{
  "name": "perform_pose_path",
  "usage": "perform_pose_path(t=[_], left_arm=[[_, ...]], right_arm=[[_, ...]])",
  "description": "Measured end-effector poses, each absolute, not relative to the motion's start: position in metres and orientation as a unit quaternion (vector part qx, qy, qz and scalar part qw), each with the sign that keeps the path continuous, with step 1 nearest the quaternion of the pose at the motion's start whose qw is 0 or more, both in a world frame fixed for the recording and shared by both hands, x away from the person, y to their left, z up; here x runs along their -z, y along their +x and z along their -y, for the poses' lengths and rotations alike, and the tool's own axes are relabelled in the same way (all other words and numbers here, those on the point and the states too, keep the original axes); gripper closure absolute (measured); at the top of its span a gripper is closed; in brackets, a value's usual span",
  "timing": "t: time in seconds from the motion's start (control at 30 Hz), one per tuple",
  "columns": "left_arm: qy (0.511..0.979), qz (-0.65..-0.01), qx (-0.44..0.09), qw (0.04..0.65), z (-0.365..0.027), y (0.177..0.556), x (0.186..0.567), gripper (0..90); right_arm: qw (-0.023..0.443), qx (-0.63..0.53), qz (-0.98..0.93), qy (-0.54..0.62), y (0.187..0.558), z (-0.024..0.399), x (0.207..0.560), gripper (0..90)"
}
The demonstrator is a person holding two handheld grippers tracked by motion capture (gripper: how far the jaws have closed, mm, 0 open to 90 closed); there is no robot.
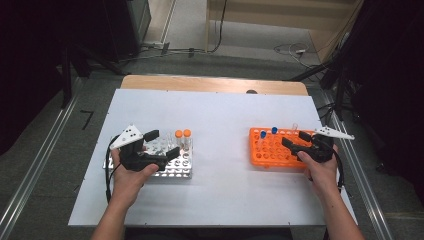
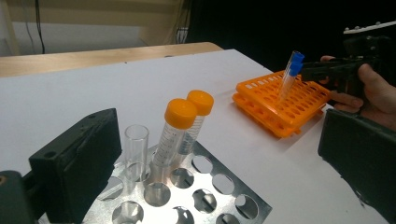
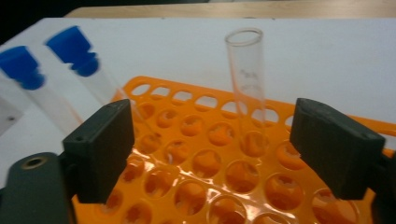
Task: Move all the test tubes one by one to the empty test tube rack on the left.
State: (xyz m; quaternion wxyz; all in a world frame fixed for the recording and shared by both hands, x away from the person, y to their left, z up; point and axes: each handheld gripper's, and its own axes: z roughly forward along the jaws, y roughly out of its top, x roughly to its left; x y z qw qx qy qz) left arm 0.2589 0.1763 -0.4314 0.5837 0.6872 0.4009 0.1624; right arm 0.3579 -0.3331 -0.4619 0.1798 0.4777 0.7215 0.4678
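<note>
The open glass tube [image 3: 246, 88] stands upright in a hole of the orange rack [image 3: 205, 163], seen between the 2 black jaws of the right gripper [image 3: 210, 154] and a little beyond them; the jaws stand apart and neither pad touches the glass. In the high view we see this right gripper [image 1: 299, 140] held by the person's right hand [image 1: 322, 167] over the near right part of the orange rack [image 1: 272, 150], which sits on the right half of the white table [image 1: 220, 115]. Farther back in the right gripper view, 2 blue-capped tubes [image 3: 74, 51] lean in the rack's holes, to the left of the glass tube and apart from it. On the other side, we see the left gripper [image 1: 162, 145] in the left hand [image 1: 131, 175] over the metal rack [image 1: 180, 167], its jaws wide apart with nothing clamped. In the left gripper view a clear uncapped tube [image 2: 137, 149] stands in the metal rack [image 2: 210, 196] just beside the left jaw, whether touching it we cannot tell, and 2 orange-capped tubes [image 2: 180, 121] stand just behind it, close together. Beyond them, well apart across the white surface, lies the orange rack [image 2: 280, 105] with its blue-capped tubes [image 2: 292, 70] and the right gripper [image 2: 327, 72] near them.
</note>
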Motion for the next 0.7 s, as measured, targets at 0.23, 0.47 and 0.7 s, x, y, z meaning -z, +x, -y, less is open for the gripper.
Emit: perform_pose_path(t=[0.23, 0.47, 0.7], left_arm=[[0.683, -0.406, -0.162, 0.585, -0.172, 0.257, 0.432, 0.0], [0.683, -0.409, -0.161, 0.583, -0.173, 0.256, 0.433, 0.0], [0.684, -0.409, -0.163, 0.581, -0.173, 0.256, 0.433, 0.7]], right_arm=[[0.211, -0.448, -0.694, 0.522, 0.367, 0.333, 0.469, 39.1], [0.215, -0.437, -0.697, 0.527, 0.371, 0.33, 0.474, 58.3], [0.228, -0.429, -0.703, 0.52, 0.369, 0.325, 0.475, 66.0]])
